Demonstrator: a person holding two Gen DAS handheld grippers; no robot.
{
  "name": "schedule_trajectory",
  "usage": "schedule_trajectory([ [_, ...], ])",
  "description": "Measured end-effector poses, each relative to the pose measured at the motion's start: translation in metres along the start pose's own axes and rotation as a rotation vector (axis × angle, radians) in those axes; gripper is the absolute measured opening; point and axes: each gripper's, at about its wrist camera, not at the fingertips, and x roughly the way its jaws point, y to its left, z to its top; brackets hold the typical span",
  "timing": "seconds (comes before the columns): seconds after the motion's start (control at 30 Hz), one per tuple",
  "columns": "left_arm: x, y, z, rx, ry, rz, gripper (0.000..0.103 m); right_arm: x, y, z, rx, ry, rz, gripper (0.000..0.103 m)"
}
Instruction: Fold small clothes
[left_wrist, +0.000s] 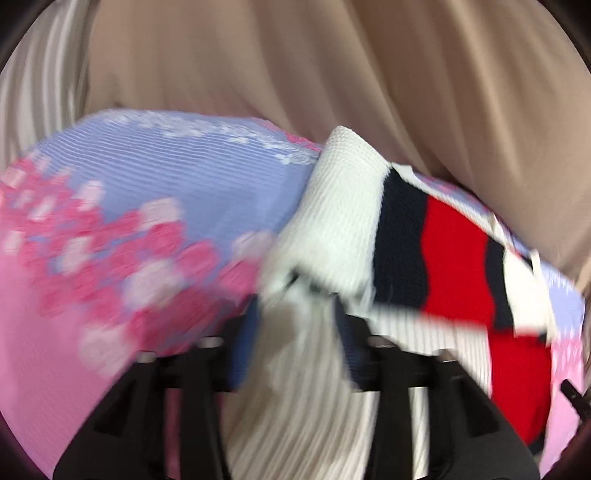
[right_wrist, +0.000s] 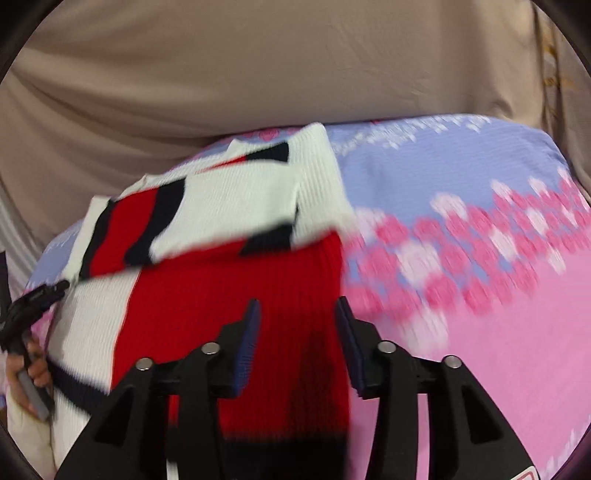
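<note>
A small knit sweater (left_wrist: 454, 258) in white, red and navy blocks lies on a pink and lavender flowered cloth (left_wrist: 166, 184), with one striped part folded over its body. My left gripper (left_wrist: 297, 325) stands open above the sweater's white ribbed part, which shows between the fingers without being pinched. In the right wrist view the sweater (right_wrist: 221, 295) fills the lower left. My right gripper (right_wrist: 297, 321) is open over its red panel, pads clear of the knit. Both views are blurred.
The flowered cloth (right_wrist: 461, 177) spreads wide to the right of the sweater. Beige draped fabric (right_wrist: 221, 74) rises behind it, seen as beige folds (left_wrist: 295, 66) in the left view. A person's hand (right_wrist: 33, 365) on a black handle shows at the far left edge.
</note>
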Motion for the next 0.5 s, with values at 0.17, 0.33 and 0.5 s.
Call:
schedule_trajectory([
  [0.17,-0.078,0.036,-0.069,0.072,0.069,-0.047,0.085,-0.056,-0.028,-0.096,0.045,0.048,0.029,0.061],
  [0.33,-0.121,0.056,-0.135,0.053,0.167,-0.106,0.085,-0.080,-0.023,-0.157,0.091,0.083,0.116,0.063],
  [0.5,-0.136,0.042,-0.155,0.024,0.178,-0.210,0.085,-0.078,-0.003,-0.167,0.091,0.050,0.217,0.067],
])
